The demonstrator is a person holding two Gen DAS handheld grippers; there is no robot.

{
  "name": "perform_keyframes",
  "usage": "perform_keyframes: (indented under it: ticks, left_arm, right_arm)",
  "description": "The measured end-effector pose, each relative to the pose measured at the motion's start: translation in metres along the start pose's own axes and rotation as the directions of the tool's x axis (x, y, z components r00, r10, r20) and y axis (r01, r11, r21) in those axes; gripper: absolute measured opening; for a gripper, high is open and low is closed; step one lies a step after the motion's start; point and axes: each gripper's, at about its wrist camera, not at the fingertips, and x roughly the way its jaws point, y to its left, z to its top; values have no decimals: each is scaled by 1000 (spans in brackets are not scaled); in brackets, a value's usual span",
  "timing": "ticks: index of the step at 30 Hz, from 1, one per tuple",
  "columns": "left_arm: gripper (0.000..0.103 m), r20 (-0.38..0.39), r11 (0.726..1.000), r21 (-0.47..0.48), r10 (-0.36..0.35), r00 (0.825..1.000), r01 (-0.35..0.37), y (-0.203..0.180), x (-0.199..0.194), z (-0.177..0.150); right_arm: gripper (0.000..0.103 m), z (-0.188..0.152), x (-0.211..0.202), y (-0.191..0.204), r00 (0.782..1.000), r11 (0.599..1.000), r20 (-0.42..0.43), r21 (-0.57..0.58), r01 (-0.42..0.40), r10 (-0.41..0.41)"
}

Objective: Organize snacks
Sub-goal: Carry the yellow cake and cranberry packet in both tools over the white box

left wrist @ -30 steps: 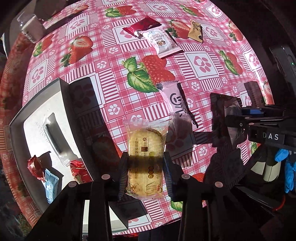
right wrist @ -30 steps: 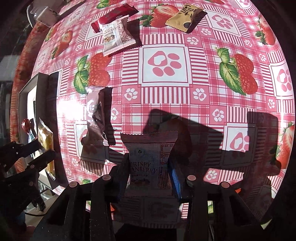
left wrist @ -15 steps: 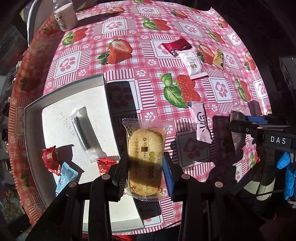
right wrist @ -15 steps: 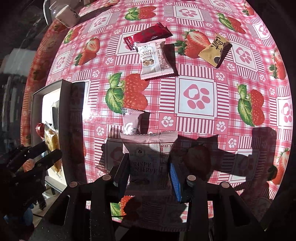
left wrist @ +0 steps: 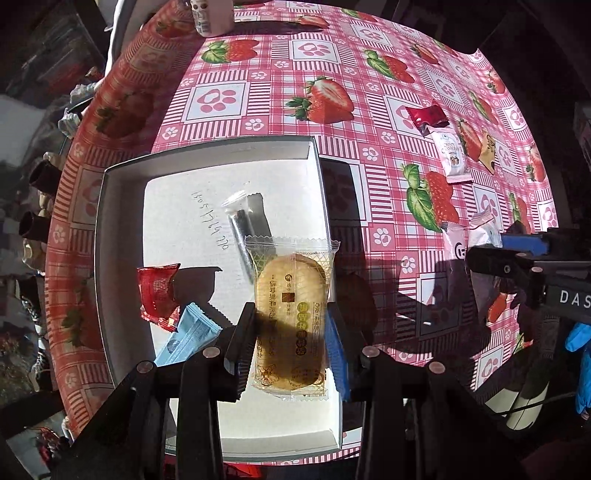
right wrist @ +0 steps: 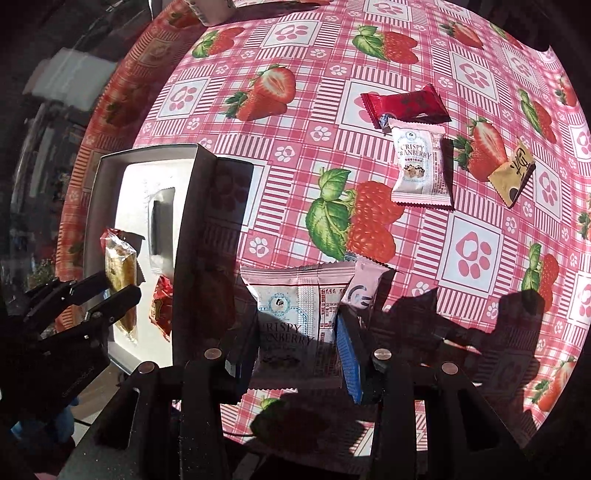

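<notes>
My left gripper (left wrist: pixel 290 334) is shut on a yellow cookie packet (left wrist: pixel 291 310) and holds it above the white box (left wrist: pixel 122 173). The box holds a clear wrapped dark stick (left wrist: pixel 243 218), a red candy (left wrist: pixel 157 293) and a blue packet (left wrist: pixel 190 338). My right gripper (right wrist: pixel 297 341) is shut on a pink Crispy Cranberry packet (right wrist: pixel 291 325), above the tablecloth to the right of the box (right wrist: pixel 188 206). A small pink packet (right wrist: pixel 364 290) lies just past it. The left gripper with the cookie packet (right wrist: pixel 120 273) shows in the right wrist view.
On the strawberry tablecloth (right wrist: pixel 472 251) lie a second Crispy Cranberry packet (right wrist: pixel 419 166), a red packet (right wrist: pixel 404 105) and a tan packet (right wrist: pixel 511 177). A bottle (left wrist: pixel 208 16) stands at the far table edge. The table's left edge drops off beside the box.
My left gripper has carried the cookie packet left, from over the tablecloth to over the box. My right gripper has moved left toward the box with the cranberry packet.
</notes>
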Motion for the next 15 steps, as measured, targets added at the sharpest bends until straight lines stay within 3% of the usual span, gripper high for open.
perform_keyframes:
  ticks: [15]
  left_arm:
    - [40, 13, 997, -62, 46, 999, -45, 59, 5, 7]
  right_arm:
    - [42, 42, 11, 90, 1000, 982, -20, -191, -4, 0]
